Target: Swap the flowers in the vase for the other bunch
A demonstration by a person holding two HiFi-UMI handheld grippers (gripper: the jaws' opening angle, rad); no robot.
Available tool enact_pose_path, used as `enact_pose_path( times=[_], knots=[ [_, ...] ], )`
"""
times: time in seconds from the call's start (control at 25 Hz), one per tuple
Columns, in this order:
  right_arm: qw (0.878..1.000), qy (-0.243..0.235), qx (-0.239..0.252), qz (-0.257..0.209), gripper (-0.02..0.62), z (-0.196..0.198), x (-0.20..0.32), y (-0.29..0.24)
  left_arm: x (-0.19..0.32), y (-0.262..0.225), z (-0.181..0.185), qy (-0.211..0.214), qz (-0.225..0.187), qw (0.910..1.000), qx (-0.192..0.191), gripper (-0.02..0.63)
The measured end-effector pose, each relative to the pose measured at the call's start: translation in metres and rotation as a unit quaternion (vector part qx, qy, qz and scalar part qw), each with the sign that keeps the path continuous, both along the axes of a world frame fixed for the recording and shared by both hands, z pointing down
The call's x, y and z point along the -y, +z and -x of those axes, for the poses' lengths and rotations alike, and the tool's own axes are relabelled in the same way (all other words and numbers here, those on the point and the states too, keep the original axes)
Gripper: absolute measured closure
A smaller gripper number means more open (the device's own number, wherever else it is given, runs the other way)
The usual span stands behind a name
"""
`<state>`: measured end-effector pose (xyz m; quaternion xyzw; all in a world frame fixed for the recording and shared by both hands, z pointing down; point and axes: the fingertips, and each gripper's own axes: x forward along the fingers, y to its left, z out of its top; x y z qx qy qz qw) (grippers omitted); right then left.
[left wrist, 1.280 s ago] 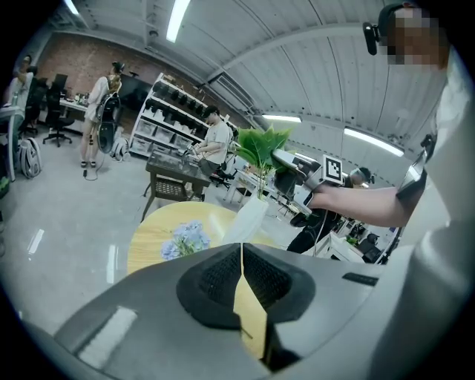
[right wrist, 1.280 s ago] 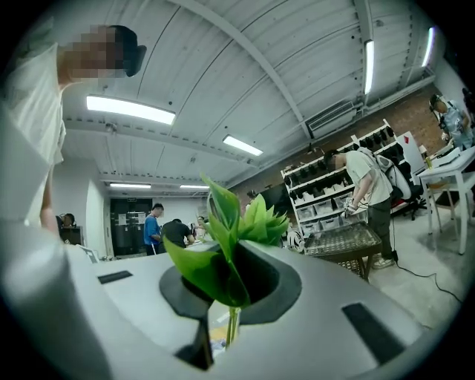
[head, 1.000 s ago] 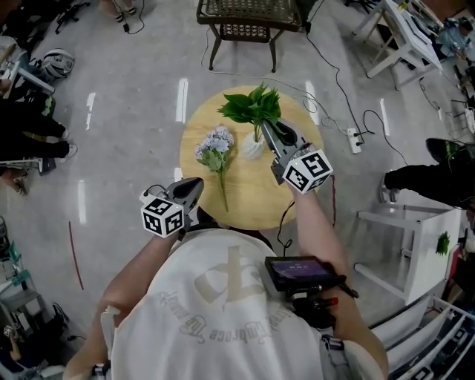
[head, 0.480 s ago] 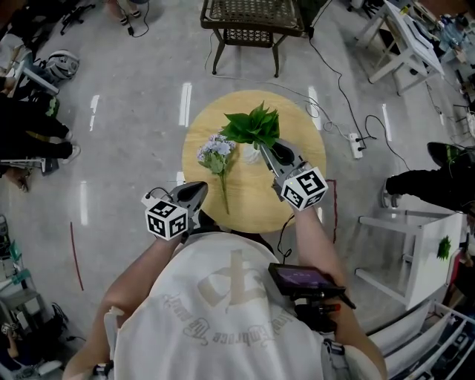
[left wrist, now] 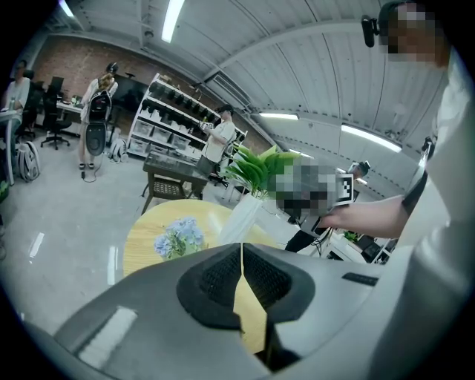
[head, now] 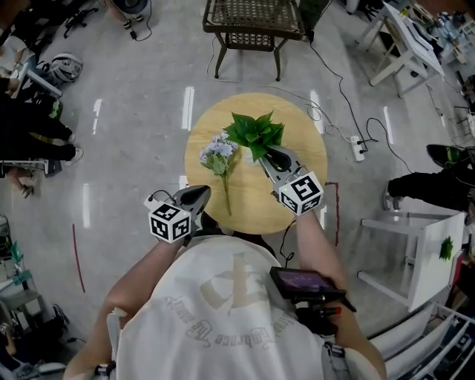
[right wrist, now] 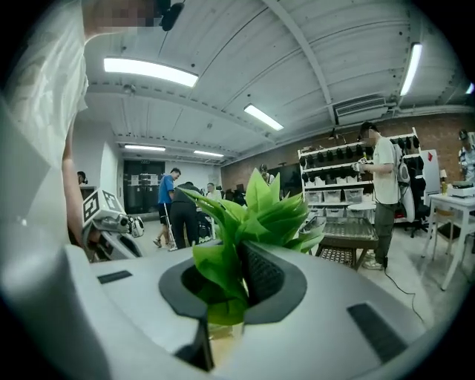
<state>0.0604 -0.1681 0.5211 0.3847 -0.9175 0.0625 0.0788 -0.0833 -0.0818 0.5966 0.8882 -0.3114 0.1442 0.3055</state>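
Observation:
My right gripper (head: pixel 266 154) is shut on the stems of a bunch of green leaves (head: pixel 256 133) over the round wooden table (head: pixel 304 148). In the right gripper view the leaves (right wrist: pixel 256 215) rise from between the closed pads. The left gripper view shows a white vase (left wrist: pixel 239 219) directly under those leaves (left wrist: pixel 260 167); whether the stems are inside it I cannot tell. In the head view the leaves hide the vase. A bunch of pale blue flowers (head: pixel 218 152) lies flat on the table, left of the vase. My left gripper (head: pixel 199 194) hangs shut and empty at the table's near left edge.
A dark wicker stool (head: pixel 256 22) stands beyond the table. A power strip (head: pixel 358 148) and cables lie on the floor at the right, near a white frame (head: pixel 415 245). A person (right wrist: pixel 386 193) stands by shelving further off.
My right gripper has carried the green bunch down and nearer to me, so the leaves now cover the vase in the head view. The left gripper and blue flowers have stayed put.

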Motion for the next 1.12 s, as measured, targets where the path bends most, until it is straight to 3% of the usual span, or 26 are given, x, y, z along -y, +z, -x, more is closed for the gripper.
enact_pose_path(
  times=[0.12, 0.28, 0.88, 1.12],
  knots=[
    [1.000, -0.004, -0.016, -0.005, 0.571, 0.005, -0.003, 0.000, -0.002, 0.000, 0.002, 0.001, -0.002, 1.0000, -0.001, 0.594],
    [1.000, 0.000, -0.030, -0.007, 0.508, 0.005, -0.006, 0.000, -0.004, -0.001, 0.000, 0.004, -0.004, 1.0000, -0.003, 0.594],
    [0.999, 0.026, -0.043, -0.021, 0.410, -0.010, -0.006, -0.009, -0.005, -0.003, -0.006, 0.014, -0.008, 0.9998, -0.005, 0.594],
    [0.998, 0.032, -0.045, -0.018, 0.399, -0.009, -0.004, -0.010, -0.003, -0.004, -0.001, 0.018, -0.006, 0.9998, -0.007, 0.594]
  ],
)
